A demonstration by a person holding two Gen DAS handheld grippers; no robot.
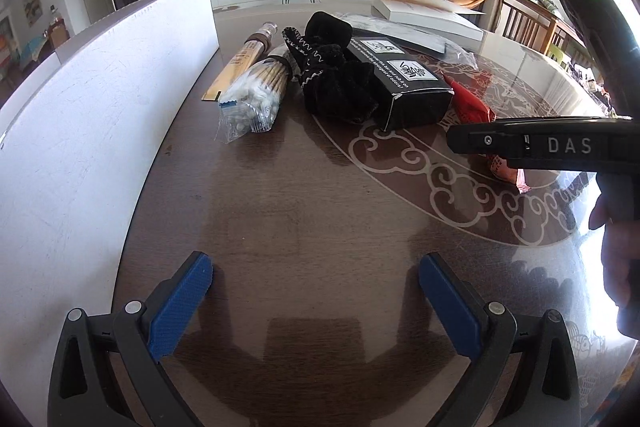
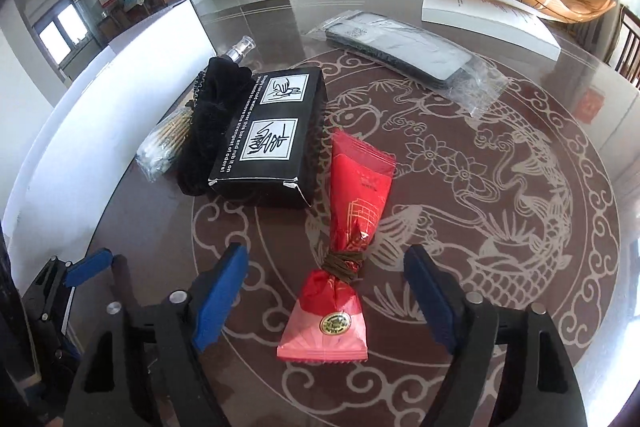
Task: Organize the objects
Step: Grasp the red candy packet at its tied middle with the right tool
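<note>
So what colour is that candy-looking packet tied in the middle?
Red, fading to pink at the near end, with a gold seal: the packet shows best in the right wrist view.

Glossy dark worktop with carp inlay carries a red packet, black box, black pouch, swab bag, bottle, bagged sleeve, white box, white board.
</note>
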